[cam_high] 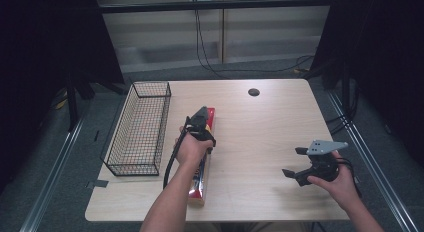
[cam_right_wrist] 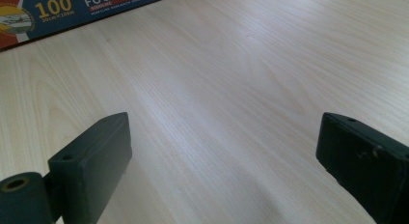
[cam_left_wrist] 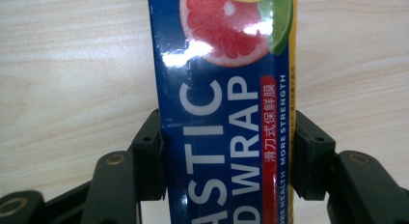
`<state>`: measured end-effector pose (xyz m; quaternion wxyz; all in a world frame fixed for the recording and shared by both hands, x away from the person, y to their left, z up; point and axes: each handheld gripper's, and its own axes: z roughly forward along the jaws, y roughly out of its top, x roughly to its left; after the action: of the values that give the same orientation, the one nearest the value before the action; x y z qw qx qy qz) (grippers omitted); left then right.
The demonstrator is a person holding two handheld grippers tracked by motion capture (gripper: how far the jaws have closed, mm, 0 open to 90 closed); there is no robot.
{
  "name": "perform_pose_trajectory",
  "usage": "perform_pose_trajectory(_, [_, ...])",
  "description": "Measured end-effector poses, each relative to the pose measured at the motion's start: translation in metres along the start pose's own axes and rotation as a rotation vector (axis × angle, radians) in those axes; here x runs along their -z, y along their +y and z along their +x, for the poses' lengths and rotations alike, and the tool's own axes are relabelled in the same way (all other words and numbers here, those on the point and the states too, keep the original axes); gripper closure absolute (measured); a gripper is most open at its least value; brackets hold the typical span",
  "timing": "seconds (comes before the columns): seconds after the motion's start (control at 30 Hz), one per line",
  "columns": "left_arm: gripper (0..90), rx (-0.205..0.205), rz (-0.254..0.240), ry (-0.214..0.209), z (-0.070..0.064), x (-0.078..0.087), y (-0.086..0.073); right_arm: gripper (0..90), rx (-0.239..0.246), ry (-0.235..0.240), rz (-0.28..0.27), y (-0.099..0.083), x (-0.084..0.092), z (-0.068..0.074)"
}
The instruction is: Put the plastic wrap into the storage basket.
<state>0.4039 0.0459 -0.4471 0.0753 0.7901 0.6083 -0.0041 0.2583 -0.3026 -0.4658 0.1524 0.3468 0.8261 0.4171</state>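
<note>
A long blue plastic wrap box (cam_high: 200, 184) with a red far end lies lengthwise on the wooden table (cam_high: 260, 127), left of centre. In the left gripper view its lid (cam_left_wrist: 226, 89) shows a grapefruit picture and white lettering. My left gripper (cam_high: 200, 124) sits over the box's middle, its two black jaws pressed against the box's long sides (cam_left_wrist: 226, 156). My right gripper (cam_high: 294, 162) hovers low over the bare table at the right, jaws wide apart (cam_right_wrist: 224, 151) with nothing between them. A corner of the box (cam_right_wrist: 72, 9) shows at the top left of the right gripper view.
A black wire basket (cam_high: 140, 129) stands along the table's left side, close beside the box. A small dark round hole (cam_high: 253, 92) sits in the tabletop near the far edge. Cables hang behind the table.
</note>
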Motion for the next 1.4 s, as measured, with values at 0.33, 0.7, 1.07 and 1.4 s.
perform_pose_trajectory(0.33, [43.4,-0.031,0.018,0.004,0.0,0.018,0.002,5.2,-0.001,-0.003,-0.004,0.0,0.001,0.0])
perform_pose_trajectory(0.7, [43.4,-0.029,0.015,-0.002,0.007,0.044,0.005,4.8,-0.003,-0.002,-0.009,0.0,0.002,-0.001])
perform_pose_trajectory(1.07, [43.4,-0.006,-0.004,-0.012,0.015,0.068,0.01,3.6,0.009,0.007,0.001,0.0,0.0,0.0])
perform_pose_trajectory(1.4, [43.4,-0.008,-0.015,-0.013,0.018,0.082,0.013,0.9,0.03,0.002,0.029,0.001,-0.003,0.002])
